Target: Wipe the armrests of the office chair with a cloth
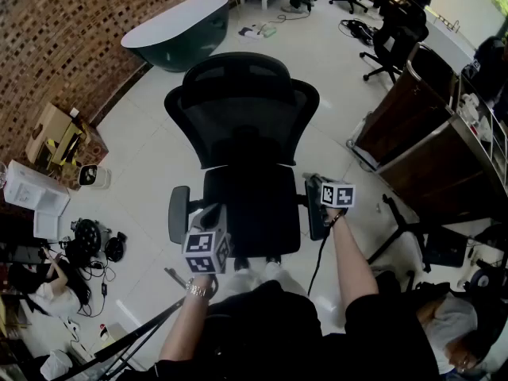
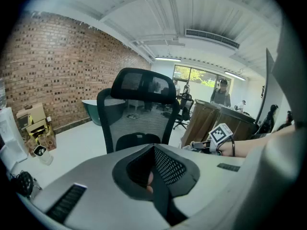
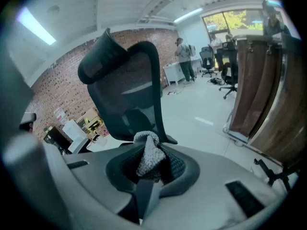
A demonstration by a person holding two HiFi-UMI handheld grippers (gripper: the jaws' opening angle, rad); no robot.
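Note:
A black mesh office chair [image 1: 246, 133] stands in front of me, with its left armrest [image 1: 179, 213] and right armrest [image 1: 316, 213] showing in the head view. My right gripper [image 1: 333, 194] hovers at the right armrest's rear end, shut on a grey knitted cloth [image 3: 147, 155] that sticks up between its jaws. My left gripper [image 1: 208, 240] is held near the seat's front left corner, just right of the left armrest. Its jaws stand together with nothing held. In the left gripper view the chair's back [image 2: 139, 109] fills the middle.
A dark green tub [image 1: 178, 30] stands at the back by the brick wall. Wooden desks [image 1: 413, 133] and other office chairs [image 1: 393, 42] line the right. Cardboard boxes [image 1: 55, 137] and cables lie at the left. Tripod legs [image 1: 143, 336] cross the lower left floor.

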